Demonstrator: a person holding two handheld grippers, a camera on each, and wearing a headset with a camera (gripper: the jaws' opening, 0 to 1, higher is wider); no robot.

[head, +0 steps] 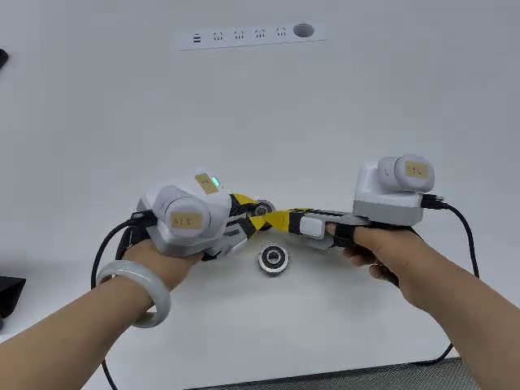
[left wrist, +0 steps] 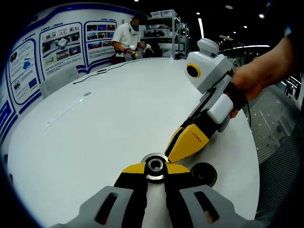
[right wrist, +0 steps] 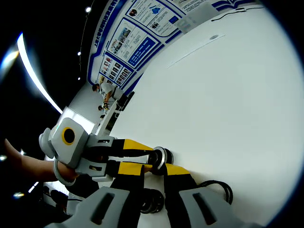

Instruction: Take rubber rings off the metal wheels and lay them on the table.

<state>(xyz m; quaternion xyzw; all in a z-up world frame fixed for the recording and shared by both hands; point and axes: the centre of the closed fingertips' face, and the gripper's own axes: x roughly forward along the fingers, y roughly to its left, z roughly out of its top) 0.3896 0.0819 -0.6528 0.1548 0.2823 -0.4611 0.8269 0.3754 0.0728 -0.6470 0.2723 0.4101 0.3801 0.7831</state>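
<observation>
Left hand (head: 162, 262), pale bangle (head: 140, 284) on the wrist, holds the left gripper (head: 253, 214) low over the white table (head: 325, 114), pointing right. Its jaws are closed on a small metal wheel (head: 262, 210) and hold it clear of the tabletop. In the left gripper view the yellow tips of the left gripper (left wrist: 156, 171) clamp the metal wheel (left wrist: 156, 165) from both sides.

A second wheel (head: 273, 259) with a dark outer ring lies flat on the table just below the two tips, and is untouched. It sits to the right of the jaws in the left gripper view (left wrist: 203, 174).

The right gripper (head: 277, 219), held in the right hand (head: 382, 248), points left, tip against the held wheel's rim. In the left gripper view the right gripper (left wrist: 172, 153) has its jaws nearly together. Whether it pinches the rubber ring, cannot tell.

In the right gripper view the right gripper (right wrist: 154, 170) meets the metal wheel (right wrist: 162, 158), with the left gripper (right wrist: 152, 156) coming in from the left and the second wheel (right wrist: 151, 202) low between the jaws. A thin black loop (right wrist: 227, 189) lies beside the right jaw; what it is, cannot tell.

A power strip (head: 250, 35) lies at the far edge of the table.
</observation>
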